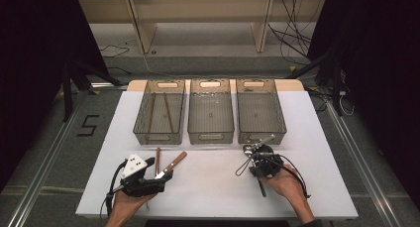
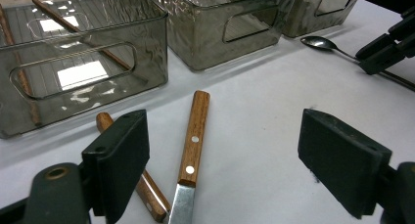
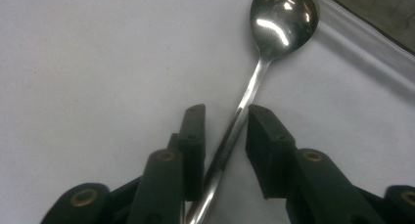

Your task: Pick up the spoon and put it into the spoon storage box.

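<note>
Spoon (image 3: 254,82) handle lies between right gripper (image 3: 222,136) jaws, narrow gap, not clamped; bowl points far. Left gripper (image 2: 222,160) wide over knife (image 2: 192,150), far left.

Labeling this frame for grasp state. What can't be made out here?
- Right gripper, right gripper view: jaws flank the spoon handle; contact unclear, handle end cut off by the bottom edge.
- Knife, left gripper view: blade cut off at the bottom edge.
- Right basket, high view: contents too small to identify.
</note>
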The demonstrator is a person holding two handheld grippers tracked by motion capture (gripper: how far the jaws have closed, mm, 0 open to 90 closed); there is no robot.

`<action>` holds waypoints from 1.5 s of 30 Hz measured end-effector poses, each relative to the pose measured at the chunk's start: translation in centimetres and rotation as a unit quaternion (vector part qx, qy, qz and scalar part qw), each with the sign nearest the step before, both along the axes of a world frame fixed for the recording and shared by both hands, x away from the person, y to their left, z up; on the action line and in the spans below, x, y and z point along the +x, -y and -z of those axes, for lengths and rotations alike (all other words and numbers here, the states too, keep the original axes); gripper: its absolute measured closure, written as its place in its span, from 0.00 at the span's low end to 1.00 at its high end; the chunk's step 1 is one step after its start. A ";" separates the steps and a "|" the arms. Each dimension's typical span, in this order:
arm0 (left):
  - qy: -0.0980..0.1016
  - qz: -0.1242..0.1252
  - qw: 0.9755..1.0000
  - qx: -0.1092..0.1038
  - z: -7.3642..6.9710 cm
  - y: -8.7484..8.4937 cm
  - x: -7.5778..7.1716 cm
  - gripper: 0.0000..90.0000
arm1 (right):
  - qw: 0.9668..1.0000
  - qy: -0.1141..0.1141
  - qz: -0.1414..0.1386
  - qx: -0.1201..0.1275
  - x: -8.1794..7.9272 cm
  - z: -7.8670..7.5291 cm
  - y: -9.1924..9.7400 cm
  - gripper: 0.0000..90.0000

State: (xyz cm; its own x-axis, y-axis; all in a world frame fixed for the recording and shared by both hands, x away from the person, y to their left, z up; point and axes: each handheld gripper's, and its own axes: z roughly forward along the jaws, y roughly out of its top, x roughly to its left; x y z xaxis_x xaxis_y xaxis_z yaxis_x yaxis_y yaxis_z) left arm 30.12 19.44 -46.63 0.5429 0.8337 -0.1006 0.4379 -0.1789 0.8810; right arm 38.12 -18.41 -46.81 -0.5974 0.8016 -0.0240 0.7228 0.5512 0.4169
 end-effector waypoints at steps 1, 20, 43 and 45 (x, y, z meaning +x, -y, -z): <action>0.001 0.000 1.000 0.000 0.0 0.0 0.0 0.21 | 1.000 0.000 0.002 -0.001 0.0 0.0 0.0 0.79; 0.000 0.002 1.000 0.000 0.1 0.1 0.0 0.22 | 1.000 -0.002 0.019 0.003 0.4 -0.2 0.8 0.91; -0.001 0.007 1.000 -0.001 0.1 0.2 0.0 0.22 | 1.000 0.000 0.022 0.003 0.6 -0.5 1.5 0.94; 0.000 0.007 1.000 -0.001 0.1 0.2 0.0 0.22 | 1.000 0.000 0.020 0.003 0.7 -0.5 1.5 0.94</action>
State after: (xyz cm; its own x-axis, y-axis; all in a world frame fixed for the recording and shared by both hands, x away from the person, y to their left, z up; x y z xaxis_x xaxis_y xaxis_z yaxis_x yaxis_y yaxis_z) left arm 30.07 19.19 -46.69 0.5545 0.8259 -0.1023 0.4351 -0.1830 0.8816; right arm 38.77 -19.94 -46.29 -0.5641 0.8255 -0.0182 0.7448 0.5183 0.4203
